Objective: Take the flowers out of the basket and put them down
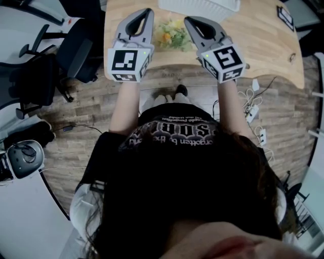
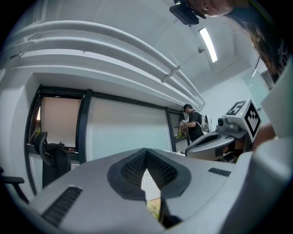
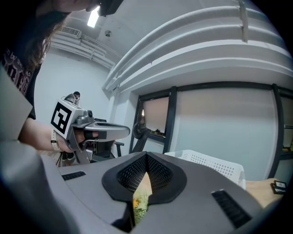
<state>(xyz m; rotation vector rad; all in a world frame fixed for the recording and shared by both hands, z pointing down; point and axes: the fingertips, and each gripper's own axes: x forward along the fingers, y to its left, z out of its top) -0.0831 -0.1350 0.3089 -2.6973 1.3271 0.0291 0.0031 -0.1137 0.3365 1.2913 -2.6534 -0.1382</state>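
Head view, seen from above. A person stands at the near edge of a wooden table (image 1: pixel 263 45) with a gripper in each hand, both reaching into the upper centre of the frame.

The left gripper (image 1: pixel 146 12) has its jaws closed together, with nothing gripped. In the left gripper view only a thin slit remains between the pads. The right gripper (image 1: pixel 189 21) has its jaws likewise drawn together, and they are empty.

The flowers (image 1: pixel 172 34) are a small bunch of yellow, orange and green. They lie on the table top between the two grippers, outside the basket (image 1: pixel 200 7). The basket is white and perforated and stands just beyond them at the top edge of the frame. The bunch appears to lie clear of both grippers, though the view is too coarse to be sure.

In the right gripper view the flowers show as a sliver of green and yellow low in the slit between the closed jaws. The basket is at right of centre and the left gripper at far left.

Surroundings — a dark office chair (image 1: pixel 71 48) stands at upper left of the head view. White cables (image 1: pixel 251 103) lie on the wood-pattern floor at right. A small black object (image 1: pixel 286 17) rests on the table at upper right. In the left gripper view a second person (image 2: pixel 193 122) stands in the background, right of centre.
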